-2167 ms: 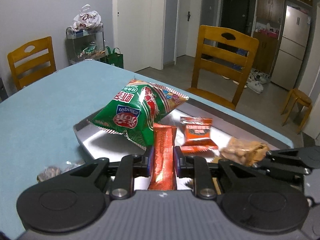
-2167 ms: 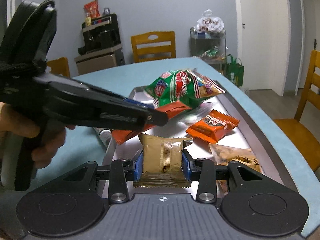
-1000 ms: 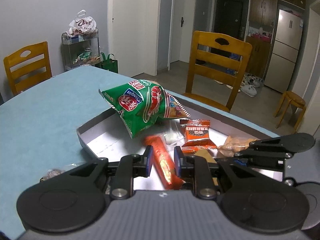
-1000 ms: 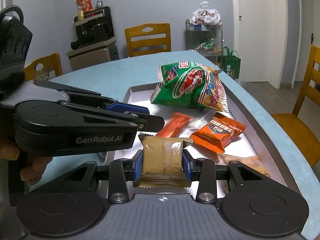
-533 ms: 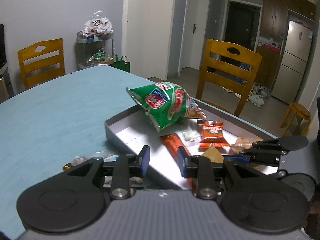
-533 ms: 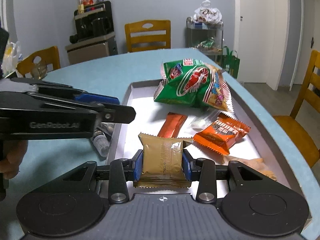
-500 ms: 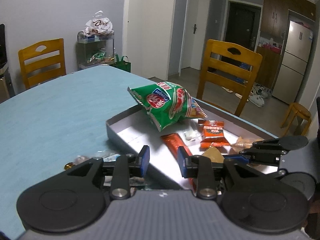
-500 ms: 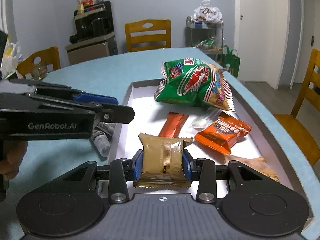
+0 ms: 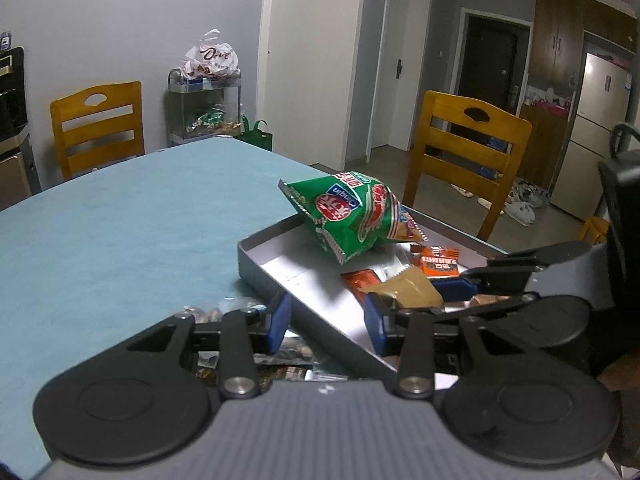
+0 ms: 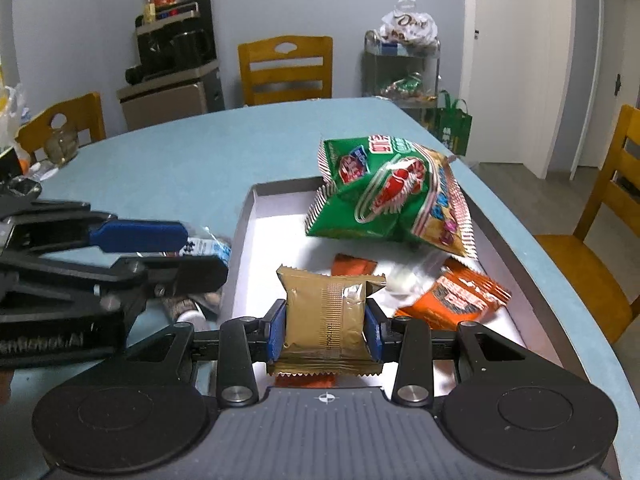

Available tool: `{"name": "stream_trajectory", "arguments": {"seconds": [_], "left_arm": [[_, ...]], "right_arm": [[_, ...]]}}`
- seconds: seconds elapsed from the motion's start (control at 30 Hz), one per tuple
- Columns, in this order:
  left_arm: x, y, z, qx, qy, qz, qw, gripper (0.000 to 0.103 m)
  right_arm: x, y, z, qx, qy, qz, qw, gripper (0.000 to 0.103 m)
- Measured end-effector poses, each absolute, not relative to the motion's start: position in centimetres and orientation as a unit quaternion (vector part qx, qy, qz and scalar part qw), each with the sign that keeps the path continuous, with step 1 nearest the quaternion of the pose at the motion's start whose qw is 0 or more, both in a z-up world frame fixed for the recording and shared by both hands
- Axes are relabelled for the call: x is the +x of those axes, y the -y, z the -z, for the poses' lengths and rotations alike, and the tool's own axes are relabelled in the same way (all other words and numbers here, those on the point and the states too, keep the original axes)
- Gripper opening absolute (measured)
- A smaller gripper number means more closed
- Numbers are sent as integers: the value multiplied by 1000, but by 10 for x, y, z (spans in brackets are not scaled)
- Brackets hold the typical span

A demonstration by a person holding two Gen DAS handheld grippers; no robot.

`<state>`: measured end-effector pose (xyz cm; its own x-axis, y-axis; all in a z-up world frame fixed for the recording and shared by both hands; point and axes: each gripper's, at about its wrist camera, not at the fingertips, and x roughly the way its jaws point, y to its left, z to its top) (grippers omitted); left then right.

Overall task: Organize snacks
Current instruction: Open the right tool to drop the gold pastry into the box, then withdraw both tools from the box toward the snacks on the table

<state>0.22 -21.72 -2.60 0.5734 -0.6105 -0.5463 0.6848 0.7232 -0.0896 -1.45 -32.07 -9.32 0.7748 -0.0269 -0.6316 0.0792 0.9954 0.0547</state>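
Observation:
My right gripper [image 10: 325,330] is shut on a tan snack packet [image 10: 325,316] and holds it over the near end of the grey tray [image 10: 245,216]. In the tray lie a green chip bag [image 10: 388,196], a red stick pack [image 10: 354,266] and an orange packet [image 10: 460,296]. My left gripper [image 9: 326,320] is open and empty, over the tray's left wall [image 9: 304,300] and the loose wrapped snacks [image 9: 276,360] on the table beside it. The left gripper shows at the left of the right wrist view [image 10: 160,252].
The teal table [image 9: 120,232] stretches left and back. Wooden chairs [image 9: 464,160] stand around it. A wire rack with bags [image 9: 204,108] is by the wall. More small snacks [image 10: 200,304] lie outside the tray's left wall.
My left gripper let go of the red stick pack into the tray, opened wide and moved left to the tray's edge. My right gripper kept its hold on the tan packet.

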Motion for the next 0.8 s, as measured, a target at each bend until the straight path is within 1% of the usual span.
{"name": "stream_trajectory", "arguments": {"seconds": [0.17, 0.2, 0.27, 0.33, 0.37, 0.4, 0.47, 0.57, 0.63, 0.7, 0.8], "left_arm": [[3, 207, 25, 61, -283, 360, 887, 39], [3, 205, 25, 60, -283, 359, 887, 41], [3, 200, 23, 58, -279, 354, 891, 49], [3, 196, 22, 56, -276, 351, 893, 52], [4, 194, 21, 54, -276, 349, 894, 54], [5, 193, 20, 53, -274, 347, 895, 56], [5, 189, 19, 49, -270, 342, 899, 64], [6, 182, 17, 46, -267, 338, 901, 69], [6, 177, 16, 45, -264, 333, 904, 73], [8, 172, 15, 41, -262, 328, 907, 76], [11, 162, 14, 33, -261, 318, 911, 80]], "right_arm": [[-6, 314, 95, 29, -340, 27, 940, 42], [-5, 312, 95, 27, -339, 29, 940, 43], [-3, 311, 95, 25, -339, 30, 940, 43], [-2, 310, 95, 26, -340, 29, 939, 45], [-1, 310, 95, 27, -340, 29, 939, 46], [-2, 310, 95, 28, -340, 29, 940, 48], [-2, 309, 94, 26, -339, 30, 940, 53], [-1, 308, 92, 27, -337, 33, 940, 59], [-1, 309, 91, 31, -336, 35, 941, 69], [-3, 310, 88, 36, -329, 39, 943, 74], [-7, 311, 82, 39, -321, 42, 945, 78]]}}
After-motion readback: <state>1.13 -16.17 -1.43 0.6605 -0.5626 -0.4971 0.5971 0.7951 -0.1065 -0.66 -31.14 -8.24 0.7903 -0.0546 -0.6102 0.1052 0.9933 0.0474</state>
